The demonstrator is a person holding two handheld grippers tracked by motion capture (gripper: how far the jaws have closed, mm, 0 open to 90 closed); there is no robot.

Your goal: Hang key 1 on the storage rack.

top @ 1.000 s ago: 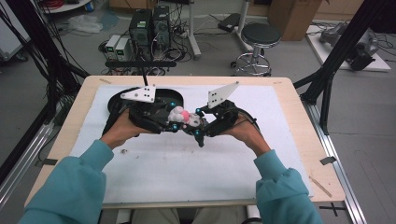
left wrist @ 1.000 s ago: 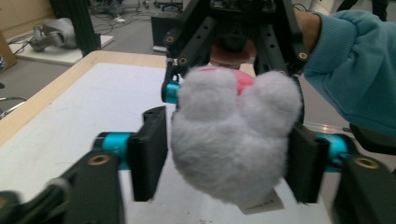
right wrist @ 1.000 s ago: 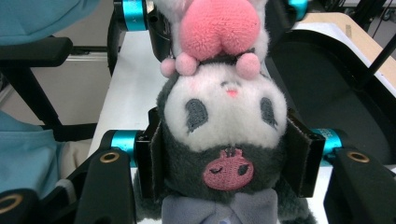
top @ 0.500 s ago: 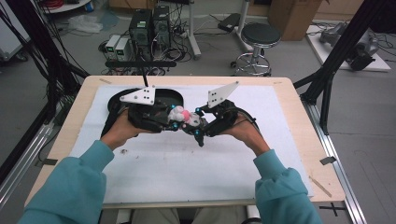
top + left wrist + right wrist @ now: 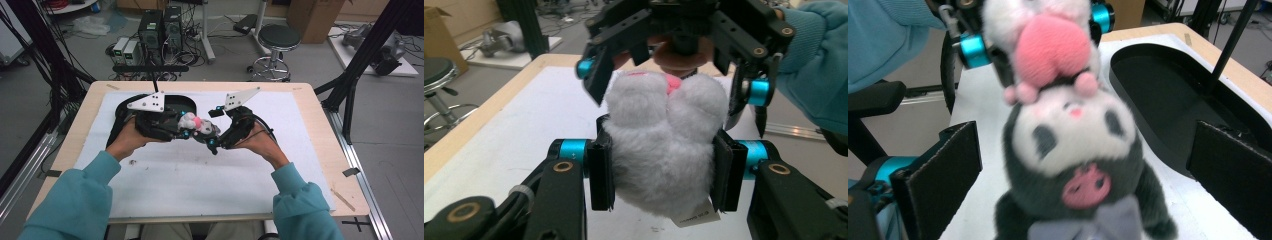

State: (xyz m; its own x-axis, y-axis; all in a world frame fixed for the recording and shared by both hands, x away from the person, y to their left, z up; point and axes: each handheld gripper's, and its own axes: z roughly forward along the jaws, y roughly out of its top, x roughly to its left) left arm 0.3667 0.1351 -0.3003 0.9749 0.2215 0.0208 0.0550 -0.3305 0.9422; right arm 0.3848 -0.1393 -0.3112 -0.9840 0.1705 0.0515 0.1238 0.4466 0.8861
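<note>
A plush toy (image 5: 198, 123) with a white fluffy part, a pink bump and a dark grey face hangs above the white mat between both grippers. My left gripper (image 5: 187, 127) is shut on it. In the left gripper view the two pads squeeze the white fur (image 5: 659, 150) from both sides, and a small label hangs below. My right gripper (image 5: 214, 141) comes in from the right and stands open. In the right gripper view its jaws stay wide apart on either side of the toy's face (image 5: 1073, 135), not touching it. The left gripper (image 5: 1038, 30) holds the toy from behind.
A black oval tray (image 5: 120, 112) lies at the back left of the table, its hollow (image 5: 1168, 100) just beyond the toy. A white mat (image 5: 200, 185) covers the wooden table. A stool (image 5: 279, 37) and computers stand on the floor behind.
</note>
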